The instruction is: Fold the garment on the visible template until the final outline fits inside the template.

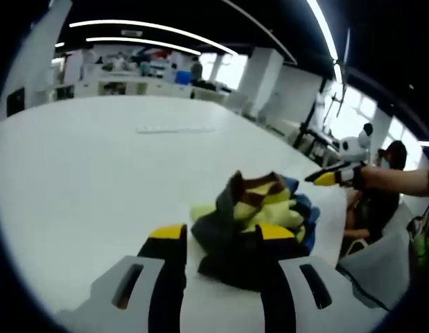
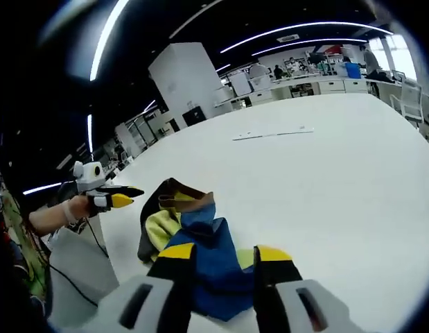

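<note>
Lying crumpled just ahead of both claws, the garment (image 1: pixel 252 225) sits in a loose heap on the white table (image 1: pixel 96 180), its folds of yellow, blue, dark grey and brown standing up in soft ridges. In the left gripper view the left claw (image 1: pixel 221 236) has its yellow-tipped jaws parted, one to each side of the heap's near edge, gripping nothing that I can make out. In the right gripper view the right claw (image 2: pixel 217 253) is likewise parted, with blue cloth (image 2: pixel 207 257) lying between and under the tips; whether the jaws touch it is hard to tell.

Judging by how it slumps and creases, the garment is light and limp, will not hold a shape, and will drag or bunch if pulled from the middle. An edge, corner or hem at the outside of the heap looks the better hold, one claw to each side, so it can be spread flat before any fold. No such hem is clearly identifiable yet.

Beyond the heap, farther from the claws, a thin pale strip (image 2: pixel 273 133) lies on the table; it may be part of the template, though I cannot tell. No brand, label or writing is legible anywhere.
</note>
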The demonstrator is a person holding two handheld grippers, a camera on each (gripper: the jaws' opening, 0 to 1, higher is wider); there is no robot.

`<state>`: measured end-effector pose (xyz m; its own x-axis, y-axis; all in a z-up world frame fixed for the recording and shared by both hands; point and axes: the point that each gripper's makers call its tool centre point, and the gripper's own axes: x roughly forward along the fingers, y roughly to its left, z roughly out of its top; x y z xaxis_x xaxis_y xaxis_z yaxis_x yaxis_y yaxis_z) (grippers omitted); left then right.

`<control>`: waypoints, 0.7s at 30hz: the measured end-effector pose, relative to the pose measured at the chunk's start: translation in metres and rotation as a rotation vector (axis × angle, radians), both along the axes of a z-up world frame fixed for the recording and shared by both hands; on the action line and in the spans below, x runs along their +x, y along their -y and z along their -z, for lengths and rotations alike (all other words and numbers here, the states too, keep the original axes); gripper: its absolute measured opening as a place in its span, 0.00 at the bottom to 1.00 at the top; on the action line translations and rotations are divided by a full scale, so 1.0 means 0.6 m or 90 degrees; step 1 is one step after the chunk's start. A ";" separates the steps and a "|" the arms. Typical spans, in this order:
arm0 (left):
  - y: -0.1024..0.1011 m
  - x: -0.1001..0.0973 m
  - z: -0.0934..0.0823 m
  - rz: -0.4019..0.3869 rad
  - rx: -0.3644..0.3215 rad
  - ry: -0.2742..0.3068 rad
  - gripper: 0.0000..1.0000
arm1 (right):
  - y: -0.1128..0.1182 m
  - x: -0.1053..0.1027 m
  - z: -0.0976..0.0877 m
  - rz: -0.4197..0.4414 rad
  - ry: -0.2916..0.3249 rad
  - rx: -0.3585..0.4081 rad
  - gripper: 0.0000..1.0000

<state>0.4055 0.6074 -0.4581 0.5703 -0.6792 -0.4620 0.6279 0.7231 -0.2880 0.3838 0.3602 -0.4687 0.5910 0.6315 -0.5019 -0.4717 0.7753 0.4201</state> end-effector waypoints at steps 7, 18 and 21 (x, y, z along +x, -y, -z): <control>0.021 0.001 0.010 0.022 0.016 0.001 0.30 | -0.027 0.014 0.011 -0.012 -0.003 0.011 0.16; 0.035 0.001 0.032 0.032 0.026 -0.007 0.23 | -0.044 0.022 0.027 0.002 -0.014 0.018 0.04; 0.036 0.002 0.036 0.030 0.024 -0.011 0.18 | -0.048 0.025 0.028 0.010 -0.016 0.027 0.03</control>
